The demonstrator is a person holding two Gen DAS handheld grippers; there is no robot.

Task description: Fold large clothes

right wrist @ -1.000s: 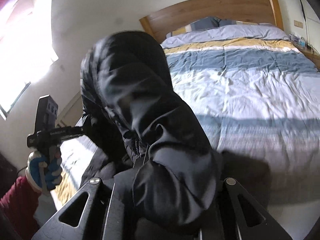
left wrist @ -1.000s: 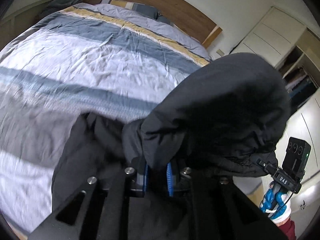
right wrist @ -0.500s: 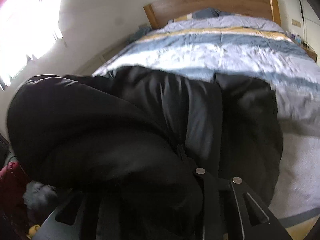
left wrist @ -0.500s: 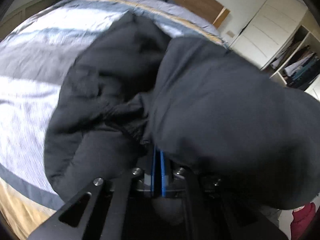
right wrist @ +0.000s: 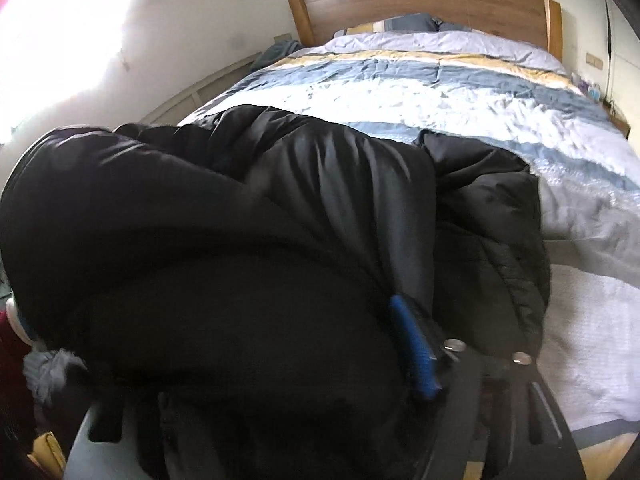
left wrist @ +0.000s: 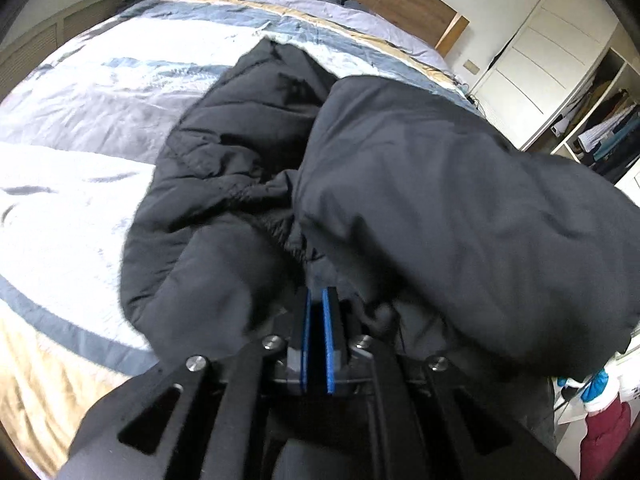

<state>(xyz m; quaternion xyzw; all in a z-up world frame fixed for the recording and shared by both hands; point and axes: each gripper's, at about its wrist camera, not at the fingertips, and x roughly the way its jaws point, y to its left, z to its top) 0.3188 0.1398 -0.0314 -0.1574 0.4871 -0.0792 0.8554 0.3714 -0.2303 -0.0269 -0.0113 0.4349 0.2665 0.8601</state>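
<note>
A large black padded jacket (left wrist: 440, 200) lies bunched on the striped duvet (left wrist: 100, 100) near the foot of the bed. My left gripper (left wrist: 318, 304) is shut, and a fold of the jacket is pinched at the tips of its blue pads (left wrist: 329, 344). In the right wrist view the jacket (right wrist: 200, 240) is heaped over my right gripper (right wrist: 320, 312). Its jaws are opening. One blue pad (right wrist: 412, 344) shows bare and stands off the cloth, while the other finger is hidden under the jacket.
The bed runs back to a wooden headboard (right wrist: 420, 4) with pillows. A white wardrobe (left wrist: 532, 60) and open shelves of clothes (left wrist: 608, 132) stand to the right. A gloved hand and red sleeve (left wrist: 600, 432) show at the lower right. A bright window (right wrist: 48, 20) is on the left.
The jacket hung in the air between both grippers and now rests on the duvet. Both grippers came down toward the bed. The right gripper's jaws have parted.
</note>
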